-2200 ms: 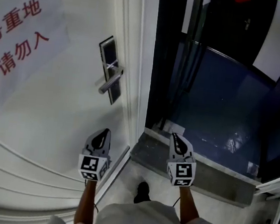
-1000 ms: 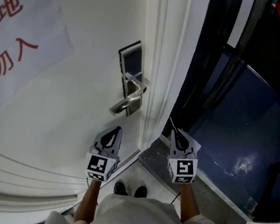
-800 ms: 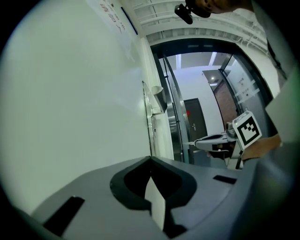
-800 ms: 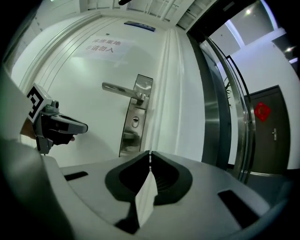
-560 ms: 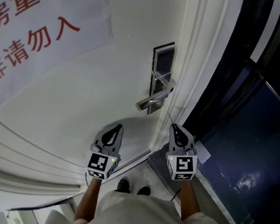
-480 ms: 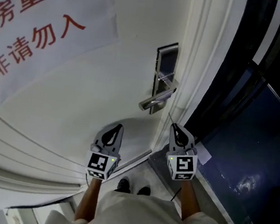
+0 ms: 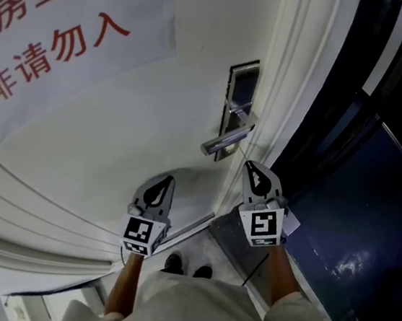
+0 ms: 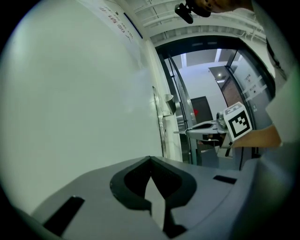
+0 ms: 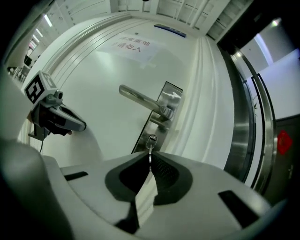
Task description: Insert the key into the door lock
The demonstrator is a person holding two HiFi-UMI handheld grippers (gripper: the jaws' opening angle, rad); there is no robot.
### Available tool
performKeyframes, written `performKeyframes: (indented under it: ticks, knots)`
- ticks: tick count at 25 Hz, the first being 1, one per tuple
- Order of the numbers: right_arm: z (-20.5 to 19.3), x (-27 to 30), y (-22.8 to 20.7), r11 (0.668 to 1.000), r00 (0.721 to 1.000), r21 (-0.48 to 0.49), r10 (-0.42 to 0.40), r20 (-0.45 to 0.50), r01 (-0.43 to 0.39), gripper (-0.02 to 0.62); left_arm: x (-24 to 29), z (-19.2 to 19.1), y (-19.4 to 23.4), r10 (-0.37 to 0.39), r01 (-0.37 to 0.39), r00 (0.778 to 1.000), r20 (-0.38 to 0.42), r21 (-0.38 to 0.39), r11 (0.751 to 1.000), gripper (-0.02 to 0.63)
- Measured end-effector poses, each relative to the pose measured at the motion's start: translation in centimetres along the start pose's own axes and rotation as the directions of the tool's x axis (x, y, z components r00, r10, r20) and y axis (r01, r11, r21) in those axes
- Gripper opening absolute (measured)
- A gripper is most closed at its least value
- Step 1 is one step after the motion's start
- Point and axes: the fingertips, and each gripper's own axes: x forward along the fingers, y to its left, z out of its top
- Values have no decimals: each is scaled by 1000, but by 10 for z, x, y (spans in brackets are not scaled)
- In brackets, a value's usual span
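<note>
Lifted nearer the keyhole (image 9: 152, 139) just ahead, the right gripper (image 7: 252, 170) is clamped on the key (image 9: 150, 152), which could be jammed if tilted.

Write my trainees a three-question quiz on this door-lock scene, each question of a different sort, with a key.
1. True or false: the left tongs hold the key.
2. On the lock plate, the keyhole sits: A) above the handle; B) below the handle; C) on the door frame.
3. Fill in: the paper sign on the door has ___ lettering.
Key: 1 false, the right tongs grip it; 2 B; 3 red.
</note>
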Motion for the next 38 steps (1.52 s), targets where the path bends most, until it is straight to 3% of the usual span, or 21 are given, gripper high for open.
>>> performKeyframes:
  ticks: [5,9,11,14,17,19,38]
  knots:
    - [11,7,-8,987,1000,-163,-6,-5,5,29,3,4,-1,-13,13,1000,7,7,1000,17]
    - [13,11,-8,932,999,-362,-18,-31,5,31,5,5,-2,-19,19,1000,7,11,1000,17]
    - [10,13,-7,865,998,-501,-36,-45,9,31,6,5,-3,-24,24,1000,7,10,1000,17]
    - [4,17,-7,718,996,-696,-72,-57,12,31,7,5,-5,-30,30,1000,5,15,999,17]
    - [4,20,-7,595,994,-804,-95,-47,19,29,8,6,-7,-36,36,999,4,16,999,17]
    - [5,22,-6,546,995,-837,-97,-40,19,29,8,7,-8,-38,38,999,6,17,999,17]
    - [7,35,3,511,996,-859,-69,-49,-7,31,6,6,-3,-28,28,1000,10,15,1000,17]
